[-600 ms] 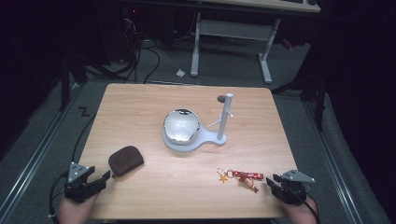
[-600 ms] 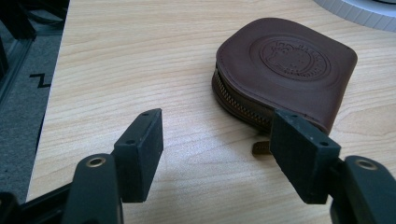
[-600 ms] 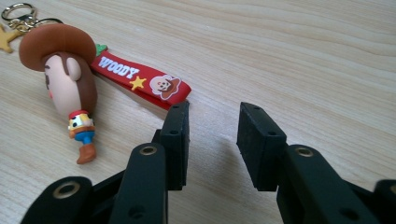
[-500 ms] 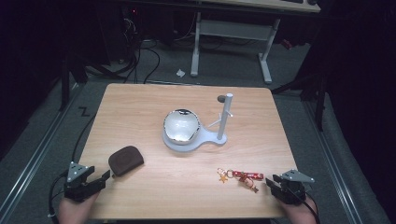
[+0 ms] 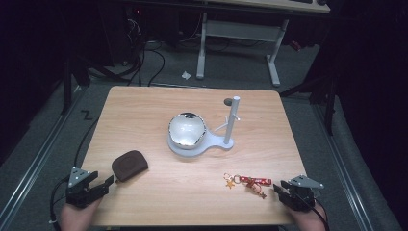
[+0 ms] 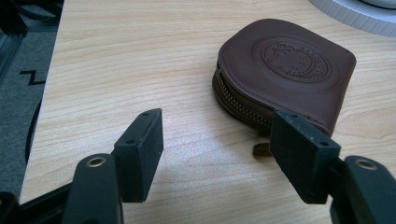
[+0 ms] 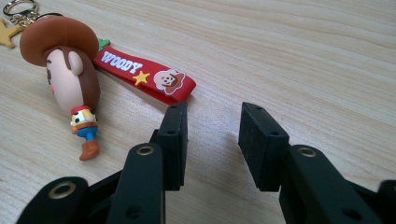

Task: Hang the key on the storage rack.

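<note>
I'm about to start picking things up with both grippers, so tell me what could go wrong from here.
1. The brown pouch lies flat near the open left gripper; its low, rounded edge may slip out of the jaws.
2. The keychain is a loose figure, strap and rings; the open right gripper may catch only the red strap, leaving the rest dangling.
3. The white stand looks tall and thin, so a bump might tip it.

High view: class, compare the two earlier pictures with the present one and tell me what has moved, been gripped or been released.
Nothing visibly changed. The left hand-held gripper is open beside the brown zip pouch, the right hand-held gripper open near the Woody keychain, and the silver bowl sits on its white stand as before.
</note>
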`<action>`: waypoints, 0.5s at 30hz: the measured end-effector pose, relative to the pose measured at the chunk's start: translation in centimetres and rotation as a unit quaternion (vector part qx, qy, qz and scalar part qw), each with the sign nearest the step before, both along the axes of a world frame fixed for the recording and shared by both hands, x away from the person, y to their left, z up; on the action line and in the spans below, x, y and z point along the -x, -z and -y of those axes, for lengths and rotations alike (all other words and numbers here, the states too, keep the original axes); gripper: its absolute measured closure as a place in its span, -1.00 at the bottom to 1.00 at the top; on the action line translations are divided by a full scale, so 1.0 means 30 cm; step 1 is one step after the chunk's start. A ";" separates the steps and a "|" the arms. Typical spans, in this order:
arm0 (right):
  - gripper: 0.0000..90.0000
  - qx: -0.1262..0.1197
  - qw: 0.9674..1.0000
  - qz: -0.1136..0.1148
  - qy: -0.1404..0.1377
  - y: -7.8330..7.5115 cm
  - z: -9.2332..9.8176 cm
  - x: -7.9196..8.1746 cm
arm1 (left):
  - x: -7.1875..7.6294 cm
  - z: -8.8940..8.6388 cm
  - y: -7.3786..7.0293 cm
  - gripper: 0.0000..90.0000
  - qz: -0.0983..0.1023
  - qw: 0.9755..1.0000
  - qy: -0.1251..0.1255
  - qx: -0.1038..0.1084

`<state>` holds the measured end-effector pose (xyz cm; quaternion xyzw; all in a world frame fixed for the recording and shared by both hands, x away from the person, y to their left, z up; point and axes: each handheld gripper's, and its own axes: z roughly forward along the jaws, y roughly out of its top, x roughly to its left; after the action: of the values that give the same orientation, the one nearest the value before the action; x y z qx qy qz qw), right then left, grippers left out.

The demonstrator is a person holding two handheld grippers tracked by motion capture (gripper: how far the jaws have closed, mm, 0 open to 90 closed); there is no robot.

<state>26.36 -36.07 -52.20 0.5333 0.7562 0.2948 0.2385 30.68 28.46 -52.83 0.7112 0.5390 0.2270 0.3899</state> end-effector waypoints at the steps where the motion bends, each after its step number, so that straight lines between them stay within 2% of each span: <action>1: 0.39 0.000 1.000 0.000 0.001 0.000 0.000 0.001 | 0.000 0.000 0.000 -0.21 0.000 1.000 0.000 0.001; 15: 0.37 -0.004 1.000 0.002 -0.001 -0.002 -0.004 0.006 | 0.004 -0.001 0.000 -0.17 0.002 1.000 0.005 0.003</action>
<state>26.17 -35.95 -52.14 0.5326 0.7552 0.2993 0.2373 30.56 28.48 -52.81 0.7126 0.5350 0.2249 0.3942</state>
